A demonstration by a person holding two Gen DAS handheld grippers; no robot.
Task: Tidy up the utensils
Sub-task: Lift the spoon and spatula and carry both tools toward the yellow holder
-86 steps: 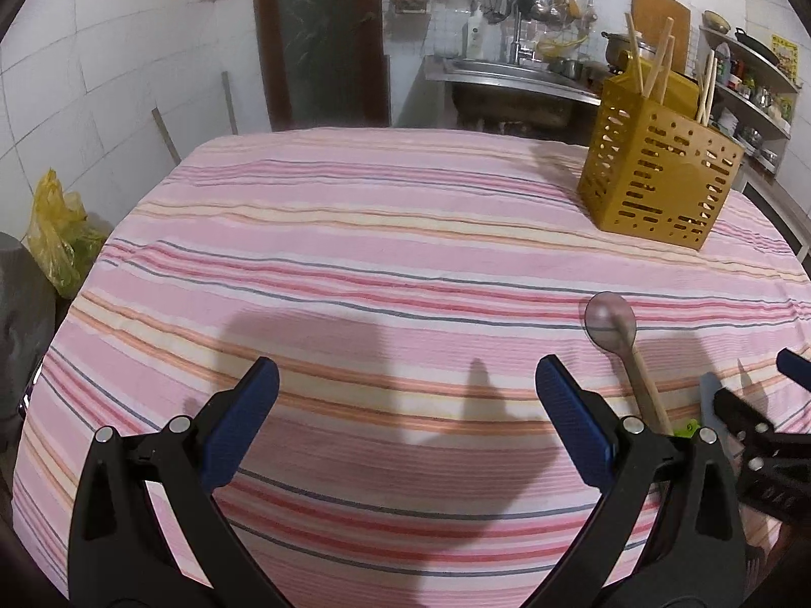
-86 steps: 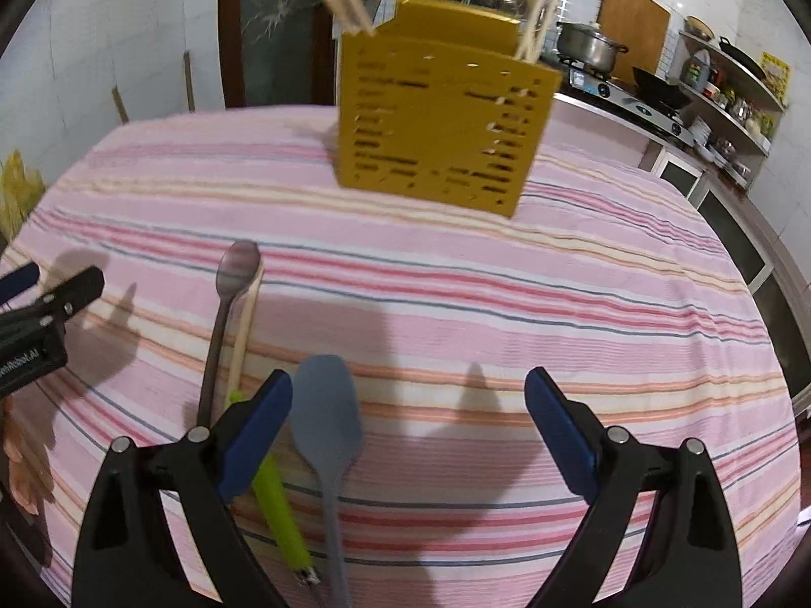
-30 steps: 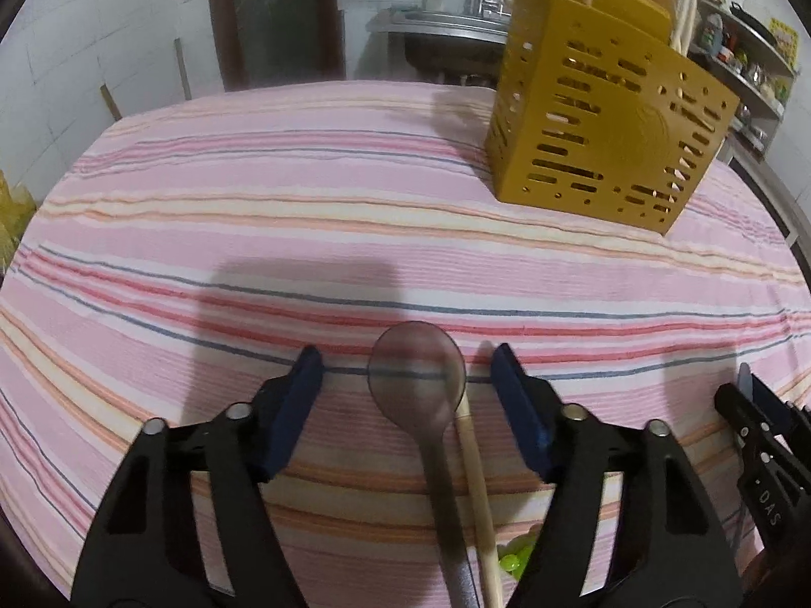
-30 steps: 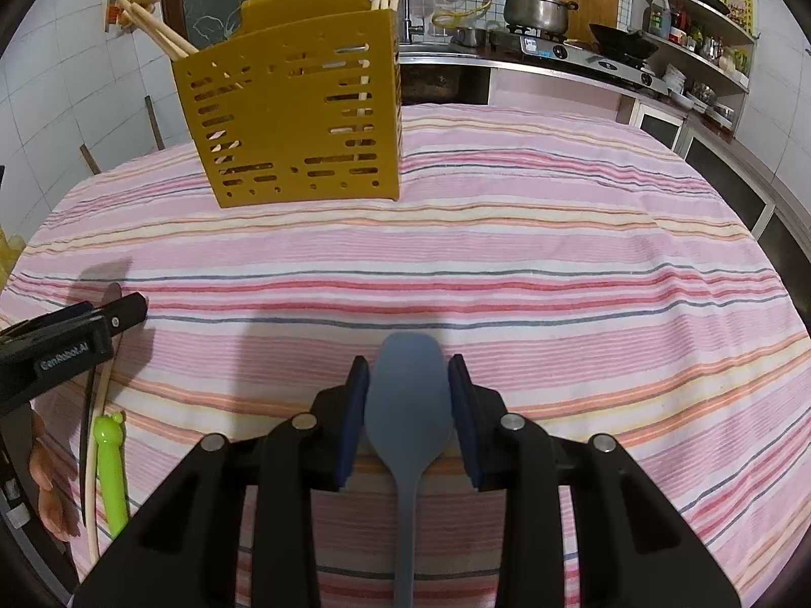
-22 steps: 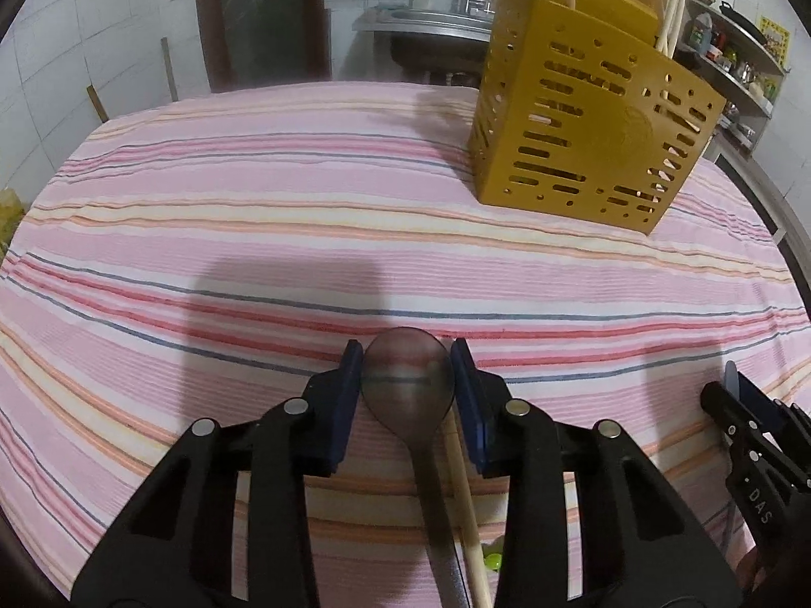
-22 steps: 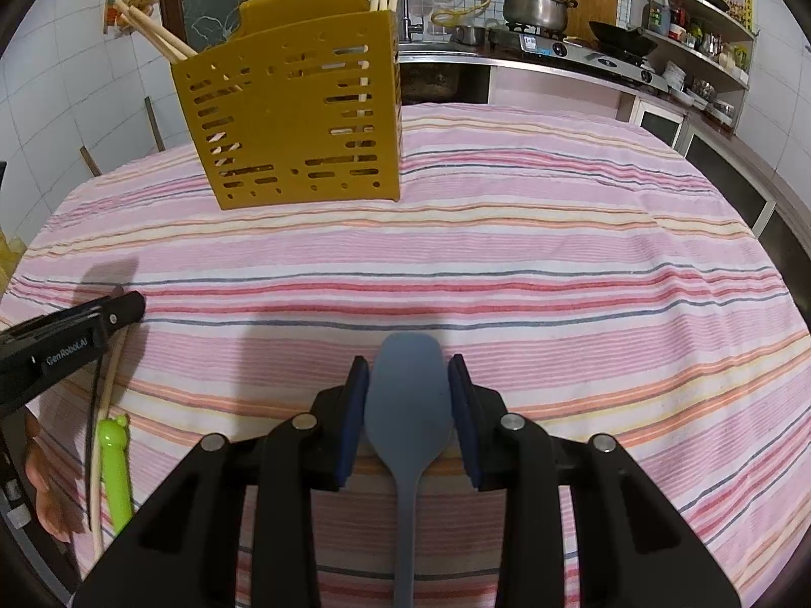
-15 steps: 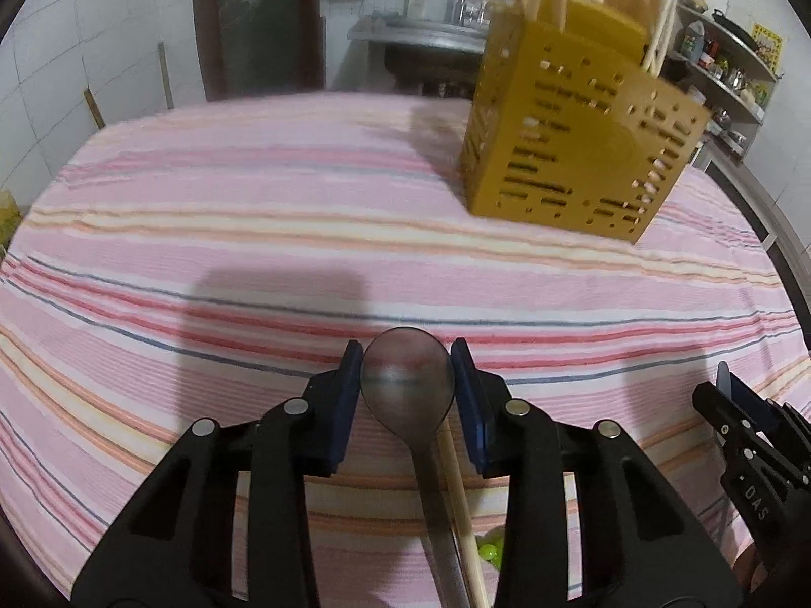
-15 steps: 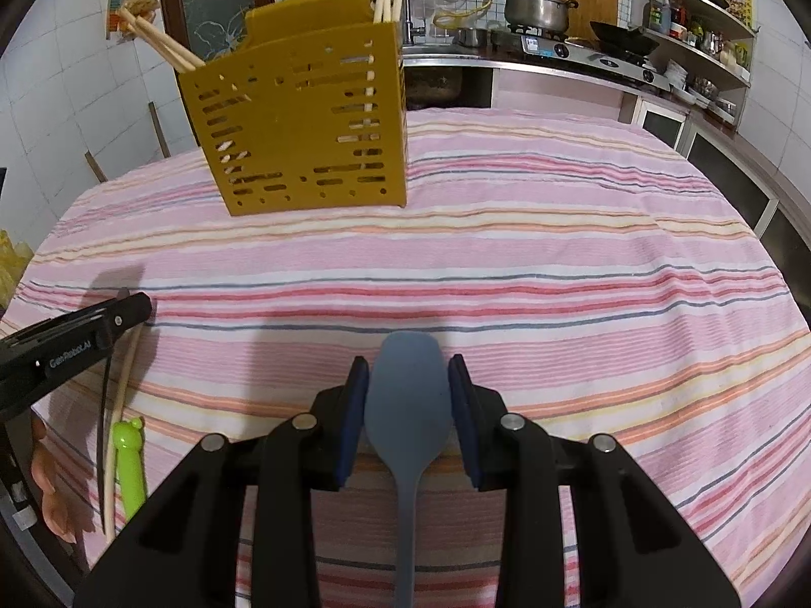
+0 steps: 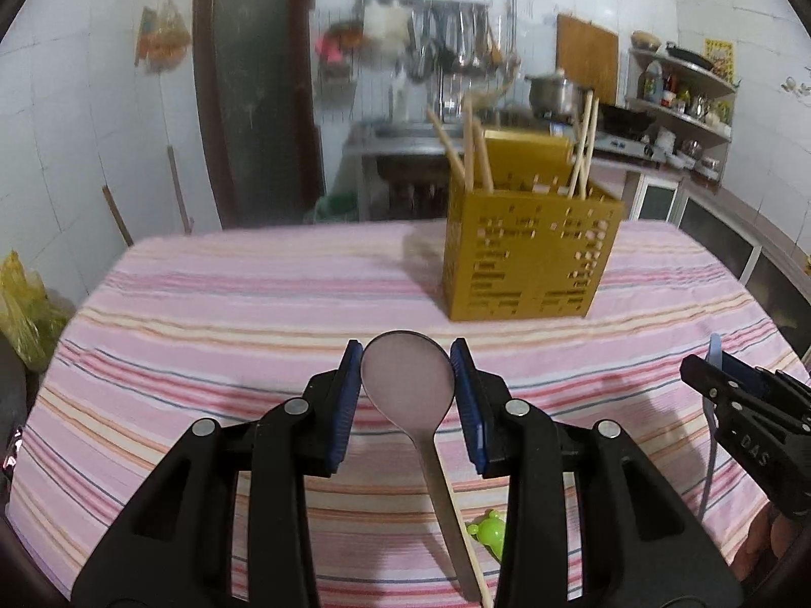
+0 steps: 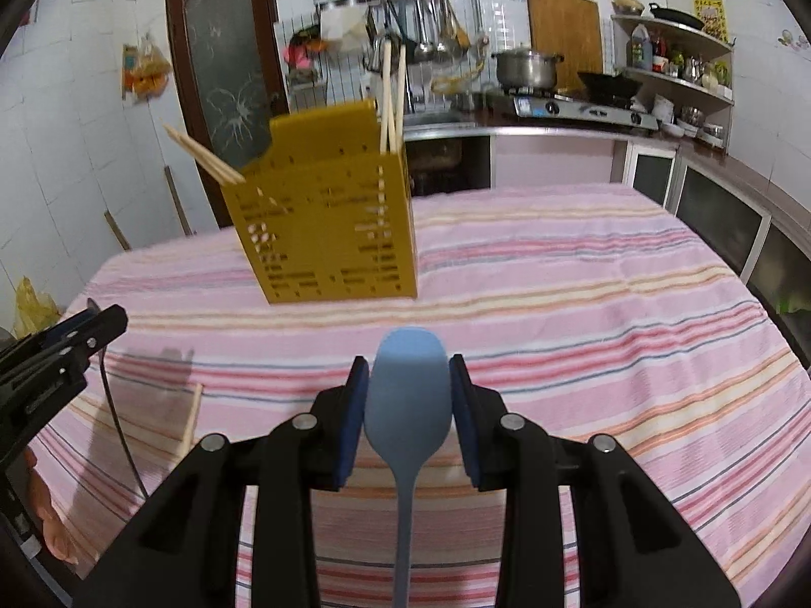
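The left gripper (image 9: 407, 389) clamps the bowl of the metal spoon (image 9: 408, 380), and the right gripper (image 10: 408, 395) clamps the blue spatula (image 10: 408, 387) by its head. Half a second ago both hung low over the striped tablecloth (image 9: 228, 304); now they are raised, utensils lifted clear, and the yellow utensil holder (image 9: 529, 248) sits level ahead instead of above them. A wooden chopstick (image 10: 191, 418) and green-tipped utensil (image 9: 487, 532) lie nearer than the holder. "DAS" reads on the right gripper's side.
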